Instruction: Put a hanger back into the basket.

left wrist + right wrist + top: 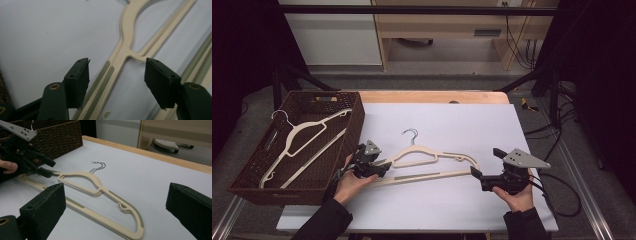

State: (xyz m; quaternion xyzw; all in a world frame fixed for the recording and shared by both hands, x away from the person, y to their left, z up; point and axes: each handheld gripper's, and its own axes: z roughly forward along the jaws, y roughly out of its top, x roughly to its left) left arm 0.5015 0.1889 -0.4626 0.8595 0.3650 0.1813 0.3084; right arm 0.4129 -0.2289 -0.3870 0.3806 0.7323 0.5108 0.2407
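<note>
Hanger (432, 161) flat mid-frame on bench (452, 210) — left claw (379, 167) half-open astride its end, not gripping; right claw (476, 176) wide, waiting by other end.

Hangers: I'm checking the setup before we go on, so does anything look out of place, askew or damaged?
Nothing looks damaged. One cream hanger lies flat on the white sheet, outside the wicker basket; another hanger lies in the basket at a slant. The left hand-held gripper straddles the table hanger's left end, jaws not yet pressing.
</note>
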